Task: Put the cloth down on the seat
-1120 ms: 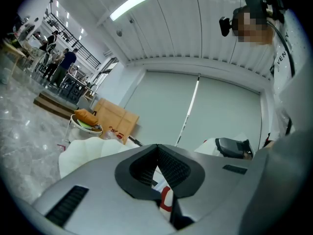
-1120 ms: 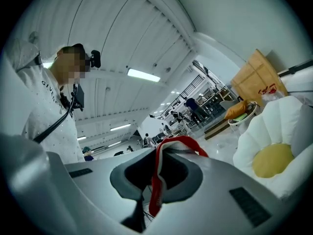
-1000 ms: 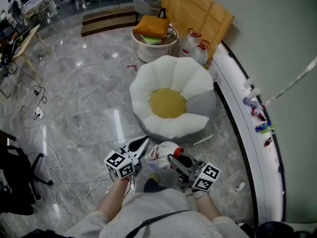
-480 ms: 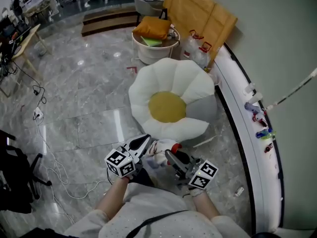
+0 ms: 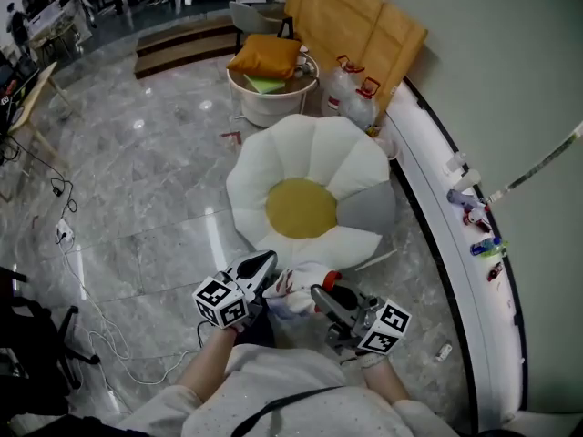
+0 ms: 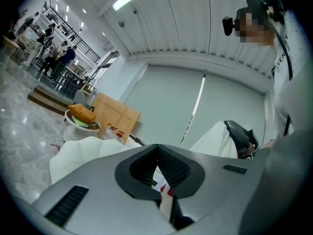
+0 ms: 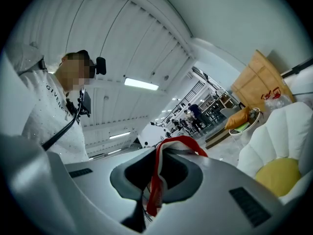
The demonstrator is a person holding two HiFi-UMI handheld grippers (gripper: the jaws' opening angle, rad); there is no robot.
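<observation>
The seat is a flower-shaped floor cushion with white petals and a yellow middle. It lies on the marble floor just beyond my grippers, and its petals show in the left gripper view and the right gripper view. The cloth is white with a red edge and hangs bunched between the two grippers, above the floor at the seat's near rim. My left gripper is shut on one side of the cloth. My right gripper is shut on the other side, where the red hem loops over its jaws.
Behind the seat stands a round white table with an orange cushion. A cardboard sheet and water jugs lean by the wall. A white curved ledge runs along the right. Cables trail on the floor at left.
Both grippers have carried the cloth forward, still held between them. The seat's near rim now lies right in front of the fingertips.
</observation>
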